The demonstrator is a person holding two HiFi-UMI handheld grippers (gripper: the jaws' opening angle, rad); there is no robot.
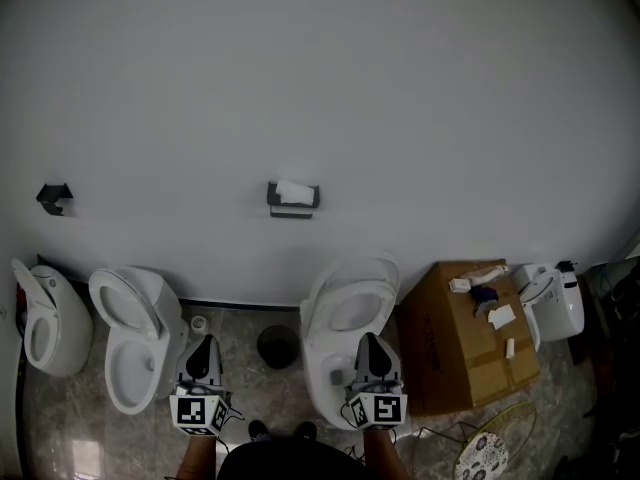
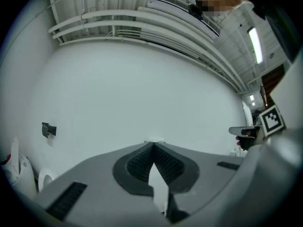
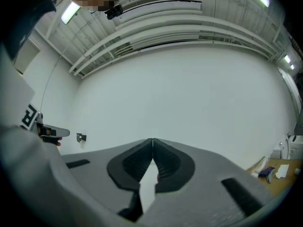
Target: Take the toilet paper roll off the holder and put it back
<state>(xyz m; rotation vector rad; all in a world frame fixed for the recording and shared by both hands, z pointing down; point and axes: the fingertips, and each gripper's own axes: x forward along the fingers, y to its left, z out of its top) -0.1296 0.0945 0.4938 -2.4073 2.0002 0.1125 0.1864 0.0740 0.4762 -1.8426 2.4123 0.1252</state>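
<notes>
While closed, left tongs (image 2: 154, 144) level.

Wall (image 1: 420, 118): toilet paper roll (image 1: 294, 191) on holder (image 1: 292, 211).
Floor (image 1: 235, 368): bin (image 1: 277, 346) between middle toilet (image 1: 135, 333) and right toilet (image 1: 345, 333); cardboard box (image 1: 470, 353) right of both.

No word, number or brand can be read anywhere in these views. The cubes on the left gripper (image 1: 204, 342) at 7 o'clock and the right gripper (image 1: 368, 340) at 5 o'clock carry only black-and-white square markers, coded patterns rather than letters. The cardboard box (image 1: 470, 358) at 4 o'clock and the small packs (image 1: 484, 298) on it show no print that can be made out.
</notes>
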